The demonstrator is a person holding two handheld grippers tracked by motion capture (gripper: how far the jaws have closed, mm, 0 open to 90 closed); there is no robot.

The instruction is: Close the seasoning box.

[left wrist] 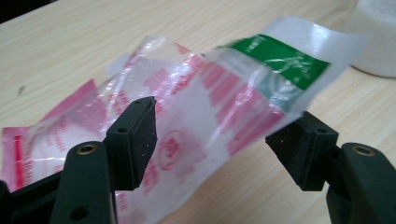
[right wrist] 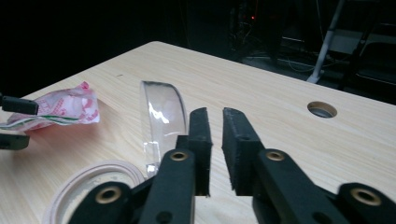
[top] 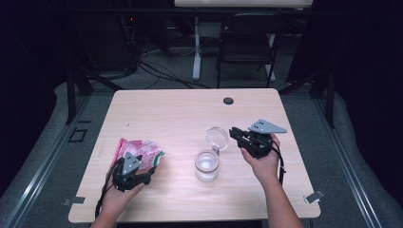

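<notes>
left tongs (left wrist: 219, 140) wide, bag (left wrist: 187, 112) between | right tongs (right wrist: 215, 140) narrow, empty, beside lid (right wrist: 161, 116) | jar (top: 207, 166) between

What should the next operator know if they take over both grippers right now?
Left gripper: jaws wide open around the pink-printed plastic bag, pads not pressing on it; bag lies on the table.
Right gripper: jaws nearly together, with a narrow gap and nothing between them, just beside the raised clear lid.
Clear jar: stands mid-table, its hinged lid flipped up and open.
Done: jar is open; left gripper is lined up on the bag.
Left, probably: close on the bag, lift it, bring it to the jar. What goes in, I cannot tell.
</notes>
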